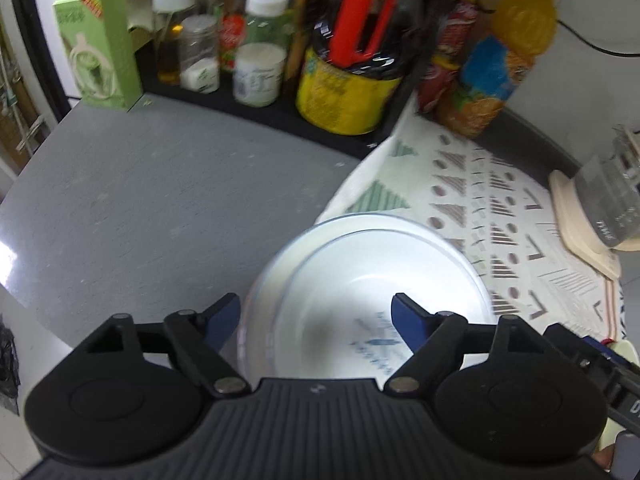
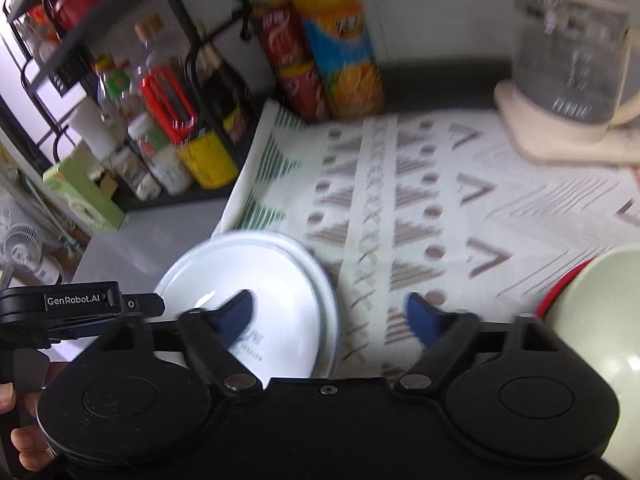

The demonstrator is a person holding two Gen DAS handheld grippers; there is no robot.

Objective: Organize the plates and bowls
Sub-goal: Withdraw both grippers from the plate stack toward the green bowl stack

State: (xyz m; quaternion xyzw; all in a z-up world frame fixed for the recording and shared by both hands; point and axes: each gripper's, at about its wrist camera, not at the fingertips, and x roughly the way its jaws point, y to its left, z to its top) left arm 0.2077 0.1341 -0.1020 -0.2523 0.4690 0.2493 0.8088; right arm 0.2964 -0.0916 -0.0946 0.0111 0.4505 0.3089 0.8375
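A white bowl-like dish point(image 1: 360, 280) with blue print sits at the left edge of a patterned cloth point(image 1: 500, 200). My left gripper point(image 1: 316, 316) is open, its blue fingertips hanging on either side of the dish's near rim. In the right wrist view the same white dish point(image 2: 260, 276) lies at lower left. My right gripper point(image 2: 332, 316) is open and empty above the cloth point(image 2: 440, 200), its left fingertip over the dish. A pale green bowl point(image 2: 600, 320) with a red rim edge beneath it sits at the far right.
A black rack point(image 1: 260, 108) holds jars, bottles and a yellow tin point(image 1: 344, 96) at the back. An orange juice bottle point(image 2: 340, 48) and red cans point(image 2: 296, 68) stand by the wall. A glass kettle on a cream base point(image 2: 568, 80) sits back right. Grey counter point(image 1: 160, 200) lies left.
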